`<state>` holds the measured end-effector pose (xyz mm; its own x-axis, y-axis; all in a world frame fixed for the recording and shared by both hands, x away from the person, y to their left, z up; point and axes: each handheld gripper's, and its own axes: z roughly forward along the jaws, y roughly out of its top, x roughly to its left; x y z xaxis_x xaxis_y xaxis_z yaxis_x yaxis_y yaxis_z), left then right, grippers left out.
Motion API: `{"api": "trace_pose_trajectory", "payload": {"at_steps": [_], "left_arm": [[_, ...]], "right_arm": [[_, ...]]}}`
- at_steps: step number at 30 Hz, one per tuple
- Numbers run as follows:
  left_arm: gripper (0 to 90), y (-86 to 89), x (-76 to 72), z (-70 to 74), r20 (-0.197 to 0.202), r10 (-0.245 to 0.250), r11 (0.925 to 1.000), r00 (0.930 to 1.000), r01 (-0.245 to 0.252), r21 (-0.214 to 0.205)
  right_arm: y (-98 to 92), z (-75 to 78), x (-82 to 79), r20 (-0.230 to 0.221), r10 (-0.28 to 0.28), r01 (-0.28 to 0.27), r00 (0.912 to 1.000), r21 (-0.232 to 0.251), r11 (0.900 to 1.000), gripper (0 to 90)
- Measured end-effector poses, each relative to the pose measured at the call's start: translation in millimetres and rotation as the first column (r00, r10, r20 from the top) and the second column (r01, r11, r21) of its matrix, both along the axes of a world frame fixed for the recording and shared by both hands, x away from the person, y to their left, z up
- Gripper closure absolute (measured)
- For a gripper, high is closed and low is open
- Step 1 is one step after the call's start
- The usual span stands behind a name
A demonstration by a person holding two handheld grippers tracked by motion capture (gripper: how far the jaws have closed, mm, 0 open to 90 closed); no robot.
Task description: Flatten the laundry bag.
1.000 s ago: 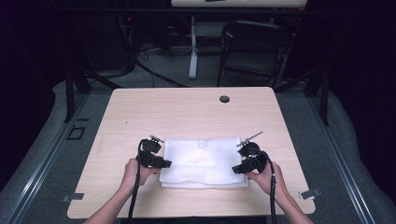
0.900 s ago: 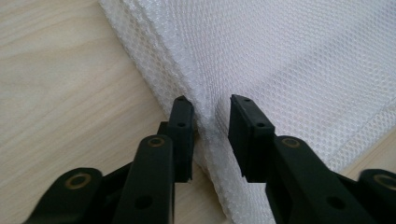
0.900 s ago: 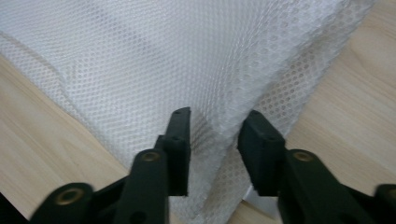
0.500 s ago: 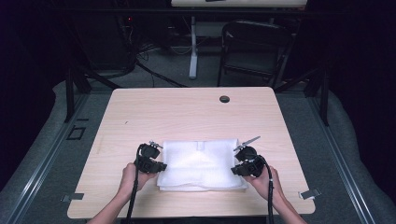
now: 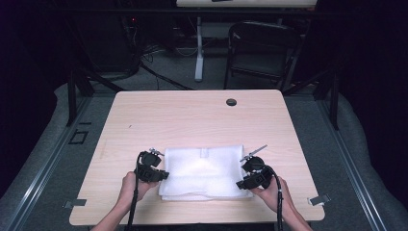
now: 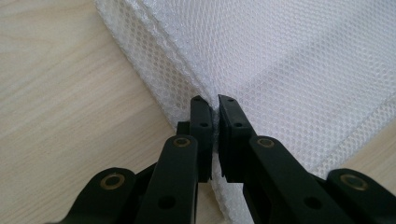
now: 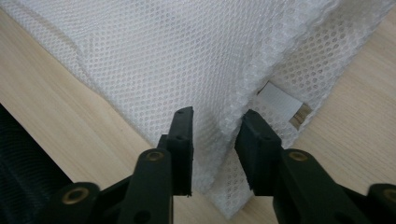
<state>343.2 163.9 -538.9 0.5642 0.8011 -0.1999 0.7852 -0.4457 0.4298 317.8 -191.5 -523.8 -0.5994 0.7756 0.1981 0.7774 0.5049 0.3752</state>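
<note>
Wooden table: left fingers pinching mesh fabric.

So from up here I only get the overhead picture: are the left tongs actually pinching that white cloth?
Observer: Yes. The left tongs are shut on the folded edge of the white cloth.
Visitor: And the right ones?
Observer: The right tongs stand apart. They have just been opening, with the cloth's layered edge between them.
Visitor: Anything else there?
Observer: A small white label sticks out of the layers beside those tongs.
</note>
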Motion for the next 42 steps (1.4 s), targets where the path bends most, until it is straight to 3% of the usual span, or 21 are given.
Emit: {"api": "trace_pose_trajectory", "payload": {"at_steps": [4,8,9,10,11,12,21,22,23,26,28,29,30,33,35,39,40,42], "left_arm": [[84.9,-0.3,-0.9,2.0,0.021,-0.001,1.0,0.9998,0.001,0.002],[84.6,1.2,-0.6,3.1,0.028,0.0,1.0,0.9996,0.0,-0.005],[84.4,1.5,-0.5,3.3,0.032,0.001,1.0,0.9995,-0.001,-0.003],[84.3,2.0,-0.2,3.6,0.035,-0.001,1.0,0.9994,0.001,-0.001],[84.2,2.3,0.1,3.9,0.035,0.001,1.0,0.9994,-0.001,-0.004],[84.2,2.9,0.5,4.1,0.038,-0.005,1.0,0.9993,0.005,-0.004],[85.3,-1.8,-3.2,2.9,0.0,-0.042,0.9987,0.9991,0.042,0.03],[85.3,-1.4,-3.7,3.0,-0.003,-0.041,0.9988,0.9991,0.041,0.024],[85.3,-0.2,-4.1,3.5,-0.006,-0.045,0.9987,0.999,0.045,0.023],[85.3,3.5,-7.2,4.2,-0.015,-0.045,0.9989,0.9989,0.046,0.011],[85.2,5.8,-9.6,4.2,-0.015,-0.039,0.9992,0.9991,0.039,0.011],[85.2,6.9,-10.0,4.4,-0.015,-0.038,0.9993,0.9992,0.038,0.005],[85.2,7.8,-9.9,5.0,-0.01,-0.039,0.9992,0.9992,0.039,0.005],[85.4,8.0,-11.8,5.9,-0.016,-0.042,0.9991,0.999,0.042,0.004],[85.4,8.6,-15.0,5.3,-0.021,-0.045,0.999,0.9988,0.045,0.005],[85.3,10.7,-23.7,4.8,-0.031,-0.062,0.9979,0.9976,0.063,0.014],[85.2,12.4,-24.8,4.7,-0.025,-0.059,0.9982,0.998,0.059,0.007],[84.6,15.0,-24.2,7.4,-0.02,-0.054,0.9986,0.9984,0.054,-0.001]], "right_arm": [[0.5,1.8,0.7,-0.007,0.024,-0.024,0.9997,-0.008,0.9997,82.5],[3.2,3.9,-0.5,0.012,0.026,-0.026,0.9996,-0.002,0.9997,85.2],[3.0,5.6,-1.0,0.017,0.025,-0.025,0.9996,0.004,0.9997,85.4],[4.1,6.0,-2.2,0.024,0.003,-0.004,0.9997,0.045,0.999,85.6],[2.6,9.3,-1.7,0.02,0.021,-0.021,0.9996,0.027,0.9994,85.7],[2.5,9.4,-2.6,0.038,0.008,-0.01,0.9992,0.046,0.9989,85.8],[1.3,15.4,-8.5,0.016,0.035,-0.035,0.9993,0.041,0.9985,86.1],[3.5,13.6,-10.7,0.018,0.011,-0.012,0.9998,0.069,0.9975,86.1],[0.9,15.1,-9.8,0.012,0.061,-0.061,0.9981,0.019,0.998,86.1],[3.6,12.7,-13.8,0.003,0.046,-0.046,0.9989,0.045,0.9979,86.1],[3.4,12.6,-15.1,0.011,0.066,-0.067,0.9977,0.026,0.9974,86.1],[5.0,13.0,-16.6,0.007,0.053,-0.054,0.9985,0.053,0.9971,86.1],[4.9,14.4,-16.9,0.016,0.066,-0.067,0.9977,0.03,0.9973,86.1],[8.4,15.8,-21.2,0.029,0.035,-0.037,0.999,0.072,0.9967,86.1],[6.1,17.6,-21.9,0.015,0.059,-0.06,0.9981,0.046,0.9972,86.1],[7.1,12.8,-29.3,-0.017,0.052,-0.05,0.9985,0.08,0.9956,86.2],[6.0,13.4,-29.9,-0.008,0.063,-0.062,0.998,0.065,0.996,86.3],[7.3,17.5,-31.6,-0.006,0.049,-0.048,0.9988,0.103,0.9935,86.3]]}}
